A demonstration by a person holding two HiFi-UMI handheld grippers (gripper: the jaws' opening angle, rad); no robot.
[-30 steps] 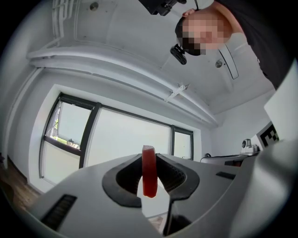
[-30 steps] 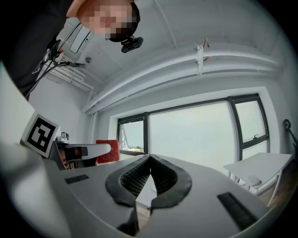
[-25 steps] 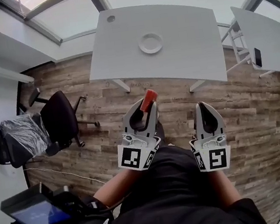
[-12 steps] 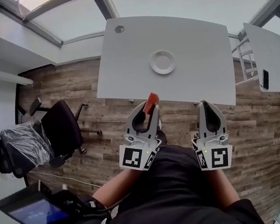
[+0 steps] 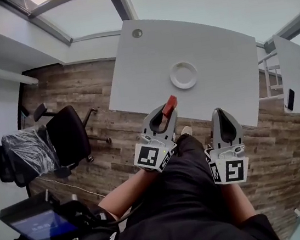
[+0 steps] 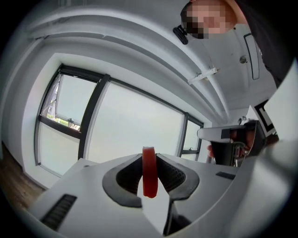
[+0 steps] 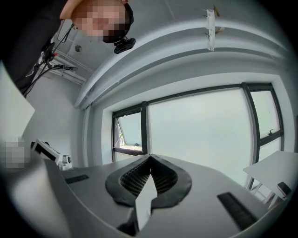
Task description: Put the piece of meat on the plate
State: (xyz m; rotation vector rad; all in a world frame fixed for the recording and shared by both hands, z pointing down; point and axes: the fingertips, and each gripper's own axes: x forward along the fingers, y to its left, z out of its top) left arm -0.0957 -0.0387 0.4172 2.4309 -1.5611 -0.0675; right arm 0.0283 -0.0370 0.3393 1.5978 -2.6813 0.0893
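In the head view a small round white plate (image 5: pixel 183 75) lies on the white table (image 5: pixel 143 73), near its middle. My left gripper (image 5: pixel 166 112) is shut on a thin red piece of meat (image 5: pixel 169 106), whose tip juts out over the table's near edge, below and left of the plate. The left gripper view shows the meat (image 6: pixel 149 179) standing upright between the black pads of the left gripper (image 6: pixel 149 160), with windows behind. My right gripper (image 5: pixel 219 114) hangs beside it, just short of the table edge. In its own view the right gripper (image 7: pixel 149 159) is shut with nothing in it.
A black office chair (image 5: pixel 66 131) stands on the wood floor (image 5: pixel 103 140) to the left. A second white table (image 5: pixel 298 73) at the right carries a dark phone (image 5: pixel 290 99). A device with a screen (image 5: pixel 37 224) is at lower left. The table has a cable hole (image 5: pixel 137 33) at its far corner.
The table and plate have come closer in the head view. Both grippers have advanced toward the table edge, the left one still holding the meat.
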